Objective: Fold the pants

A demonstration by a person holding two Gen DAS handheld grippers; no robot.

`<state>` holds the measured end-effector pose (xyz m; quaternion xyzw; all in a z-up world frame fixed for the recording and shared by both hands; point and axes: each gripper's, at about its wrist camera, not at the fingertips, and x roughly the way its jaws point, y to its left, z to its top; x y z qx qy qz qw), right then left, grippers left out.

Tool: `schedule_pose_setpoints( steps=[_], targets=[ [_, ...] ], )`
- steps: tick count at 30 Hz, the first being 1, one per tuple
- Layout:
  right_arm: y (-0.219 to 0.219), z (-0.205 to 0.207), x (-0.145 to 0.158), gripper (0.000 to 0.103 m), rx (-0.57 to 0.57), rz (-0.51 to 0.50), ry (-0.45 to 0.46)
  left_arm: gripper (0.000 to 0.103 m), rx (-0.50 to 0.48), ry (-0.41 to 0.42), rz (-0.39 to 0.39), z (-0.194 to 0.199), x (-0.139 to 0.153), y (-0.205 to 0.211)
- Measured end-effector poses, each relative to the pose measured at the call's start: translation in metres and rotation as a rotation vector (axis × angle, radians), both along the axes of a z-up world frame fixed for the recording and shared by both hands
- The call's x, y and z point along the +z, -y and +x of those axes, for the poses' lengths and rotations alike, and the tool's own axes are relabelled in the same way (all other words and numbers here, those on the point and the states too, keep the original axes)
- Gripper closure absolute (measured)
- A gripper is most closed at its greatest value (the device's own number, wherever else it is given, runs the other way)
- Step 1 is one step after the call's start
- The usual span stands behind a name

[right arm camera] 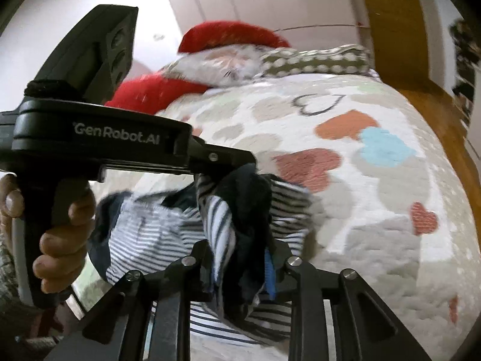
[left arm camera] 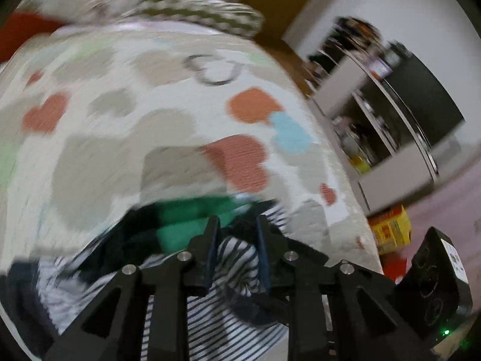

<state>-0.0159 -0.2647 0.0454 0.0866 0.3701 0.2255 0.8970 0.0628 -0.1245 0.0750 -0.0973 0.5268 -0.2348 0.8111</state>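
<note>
Left gripper: I am holding my left gripper (left arm camera: 237, 228) narrowed on a bunch of the striped pants (left arm camera: 237, 258); in the right wrist view its tip is clamping the same cloth from the side (right arm camera: 222, 162).
Right gripper: I am pinching my right gripper (right arm camera: 240, 252) on a thick fold of the pants (right arm camera: 222, 219), dark lining and white stripes squeezed between the pads.
Pants: they are hanging bunched between my two grippers, sagging onto the bed's near end; one part is trailing toward my left hand (right arm camera: 57, 234).
Left hand: my fingers are wrapping the left gripper's black handle, close beside the hanging cloth.
Bed: the quilt (left arm camera: 168, 114) with coloured hearts is spreading out ahead of both grippers, and most of its surface beyond the pants is lying bare.
Edges: the quilt's right edge is dropping off to a wooden floor (right arm camera: 451, 114); the near edge is lying just under my grippers.
Green cloth: a folded green piece (left arm camera: 192, 219) is sitting on the quilt, just ahead of my left gripper and touching the pants.
Far end: a red and white plush Santa (right arm camera: 228, 54) and a dotted pillow (right arm camera: 315, 60) are lying there, well apart from the pants.
Beside the bed: a shelf unit (left arm camera: 387, 114) and a yellow box (left arm camera: 390, 228) are standing on the floor to the right; the blur is hiding what the shelves are carrying.
</note>
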Motion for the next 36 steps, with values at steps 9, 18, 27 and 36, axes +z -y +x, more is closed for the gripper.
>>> schedule_pose_setpoints(
  steps=[9, 18, 27, 36],
  targets=[
    [-0.058, -0.018, -0.016, 0.036, 0.124, -0.057, -0.005, 0.044, 0.282, -0.043, -0.087, -0.029, -0.015, -0.083],
    [-0.037, -0.032, 0.013, 0.035, 0.132, 0.08, 0.005, 0.044, 0.353, 0.011, 0.054, -0.068, -0.017, -0.1],
    [-0.048, 0.0, -0.017, 0.073, 0.053, -0.016, -0.131, 0.044, 0.316, 0.036, 0.215, -0.092, -0.028, -0.088],
    [-0.053, -0.001, -0.019, 0.072, 0.032, -0.06, -0.168, 0.043, 0.409, 0.104, 0.2, -0.115, -0.004, -0.13]
  ],
)
